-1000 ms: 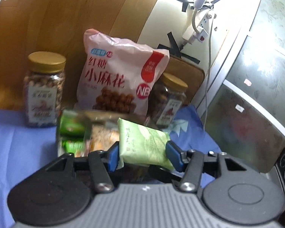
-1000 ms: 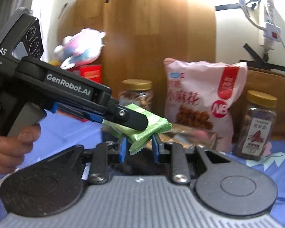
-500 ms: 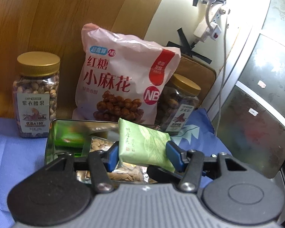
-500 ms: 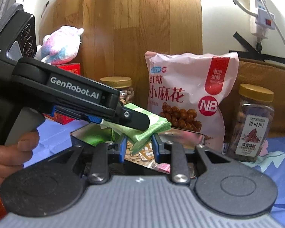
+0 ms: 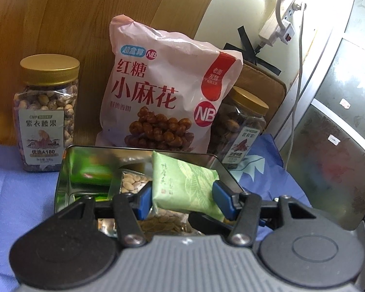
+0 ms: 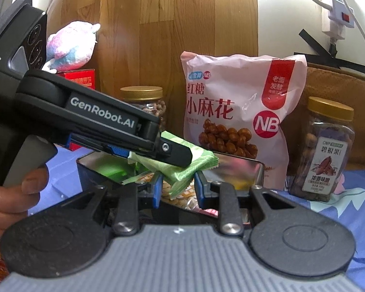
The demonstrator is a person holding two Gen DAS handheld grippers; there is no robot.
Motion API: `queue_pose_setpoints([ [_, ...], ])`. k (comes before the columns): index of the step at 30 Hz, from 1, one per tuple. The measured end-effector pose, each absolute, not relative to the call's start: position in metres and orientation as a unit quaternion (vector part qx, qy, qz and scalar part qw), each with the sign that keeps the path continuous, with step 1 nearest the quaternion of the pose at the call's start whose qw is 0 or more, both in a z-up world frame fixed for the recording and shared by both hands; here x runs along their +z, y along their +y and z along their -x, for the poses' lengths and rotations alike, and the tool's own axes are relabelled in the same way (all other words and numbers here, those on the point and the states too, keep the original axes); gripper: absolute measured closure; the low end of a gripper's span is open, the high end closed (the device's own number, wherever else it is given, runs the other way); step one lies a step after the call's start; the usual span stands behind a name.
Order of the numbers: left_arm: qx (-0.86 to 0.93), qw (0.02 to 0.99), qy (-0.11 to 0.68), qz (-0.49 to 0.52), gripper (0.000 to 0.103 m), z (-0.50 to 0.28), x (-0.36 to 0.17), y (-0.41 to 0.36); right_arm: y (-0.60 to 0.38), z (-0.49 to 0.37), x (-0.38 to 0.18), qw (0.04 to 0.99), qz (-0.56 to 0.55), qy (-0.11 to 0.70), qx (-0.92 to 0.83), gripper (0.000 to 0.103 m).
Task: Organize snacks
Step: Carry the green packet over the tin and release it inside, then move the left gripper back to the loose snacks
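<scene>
Pink snack bag (image 5: 168, 97) — upright behind the tin.
Metal tin (image 5: 63, 170) — open, packets inside.
Green packet (image 5: 185, 185) — pale, leaf-printed, crimped ends; above the tin, clamped by left gripper (image 5: 182, 197).
Right gripper (image 6: 177, 189) — narrow around one crimped corner; contact unclear.

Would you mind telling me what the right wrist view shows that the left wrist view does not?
Only the right wrist view shows the plush toy, the red box and the left gripper from the side. Only the left wrist view shows the grey panels at right. Both show the green packet shut in the left gripper, the metal tin, the pink bag and two jars.
</scene>
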State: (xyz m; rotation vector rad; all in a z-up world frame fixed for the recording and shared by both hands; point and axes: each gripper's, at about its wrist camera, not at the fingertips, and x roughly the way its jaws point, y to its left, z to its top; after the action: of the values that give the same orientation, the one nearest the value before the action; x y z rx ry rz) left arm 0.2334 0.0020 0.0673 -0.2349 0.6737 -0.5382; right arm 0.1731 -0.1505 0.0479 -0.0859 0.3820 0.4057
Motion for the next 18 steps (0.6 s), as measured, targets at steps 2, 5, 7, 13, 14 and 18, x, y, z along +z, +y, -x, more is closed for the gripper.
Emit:
queue_pose_setpoints([
  [2,-0.259,0.903,0.324,0.112,0.050,-0.234,0.067,0.001,-0.150,-0.173,0.047,0.961,0.043,0.188,0.197,0.071],
  [5,-0.247,0.907,0.324,0.102,0.045,-0.235,0.066,-0.001,-0.149,-0.172,0.048,0.962,0.044,0.186,0.193,0.070],
  [7,-0.233,0.910,0.328,0.096,0.043,-0.236,0.062,-0.001,-0.149,-0.171,0.048,0.964,0.046,0.183,0.188,0.065],
  [13,-0.228,0.914,0.322,0.092,0.043,-0.224,0.063,0.008,-0.151,-0.161,0.052,0.966,0.040,0.176,0.186,0.054],
  [14,-0.230,0.916,0.317,0.091,0.043,-0.218,0.065,0.009,-0.152,-0.157,0.053,0.966,0.038,0.173,0.186,0.054],
  [18,-0.240,0.921,0.294,0.091,0.037,-0.187,0.073,0.021,-0.155,-0.136,0.058,0.969,0.023,0.159,0.189,0.052],
])
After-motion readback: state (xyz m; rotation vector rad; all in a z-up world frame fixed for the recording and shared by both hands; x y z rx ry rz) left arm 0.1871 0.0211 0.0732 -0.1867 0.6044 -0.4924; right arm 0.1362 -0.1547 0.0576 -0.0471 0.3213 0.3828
